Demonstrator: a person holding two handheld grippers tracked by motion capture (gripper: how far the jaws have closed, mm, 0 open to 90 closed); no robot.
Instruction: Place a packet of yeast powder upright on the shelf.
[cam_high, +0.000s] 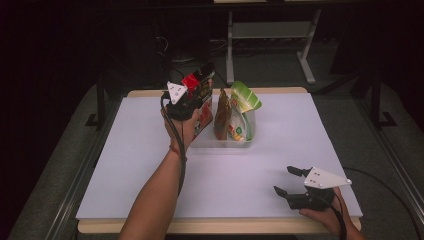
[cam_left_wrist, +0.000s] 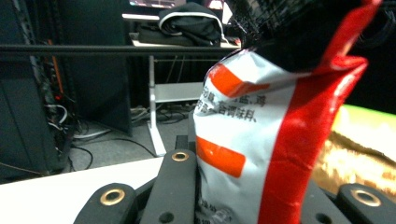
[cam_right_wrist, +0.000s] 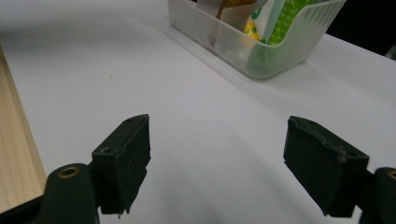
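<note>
White-topped table (cam_high: 280, 165) with a pale wooden edge, seen from above; dark room and metal desk legs (cam_high: 306, 55) beyond the far side.

Far centre of the table: a clear, frosted plastic tray (cam_high: 220, 144). Two snack packets stand upright in it. Middle: a brown, glossy pouch (cam_high: 222, 116). Right: a green-and-white bag (cam_high: 243, 111), its top flopped over toward the right.

Left gripper (cam_high: 196, 95), at the far left of the tray, black with a grey three-cornered plate on top, held in the person's left hand (cam_high: 181, 124); forearm runs up from the near edge. Its jaws are closed onto a red, white and black crinkled snack bag (cam_high: 201, 97), gripped on its upper part. The bag sits tilted at the tray's left end, just beside the brown pouch; whether its bottom rests in the tray cannot be told from above. In the left gripper view the bag (cam_left_wrist: 271, 140) is pressed between the two black jaws, showing orange bars and printed text on white, with a red seam down one edge.

Right gripper (cam_high: 286, 181), near right corner of the table, well apart from the tray, held low in the right hand (cam_high: 327, 215). Jaws spread wide, nothing between them. In the right gripper view both black pads (cam_right_wrist: 126, 158) hang just over bare white tabletop, the tray (cam_right_wrist: 243, 49) farther off ahead, a strip of wooden table edge (cam_right_wrist: 16, 158) at left.
</note>
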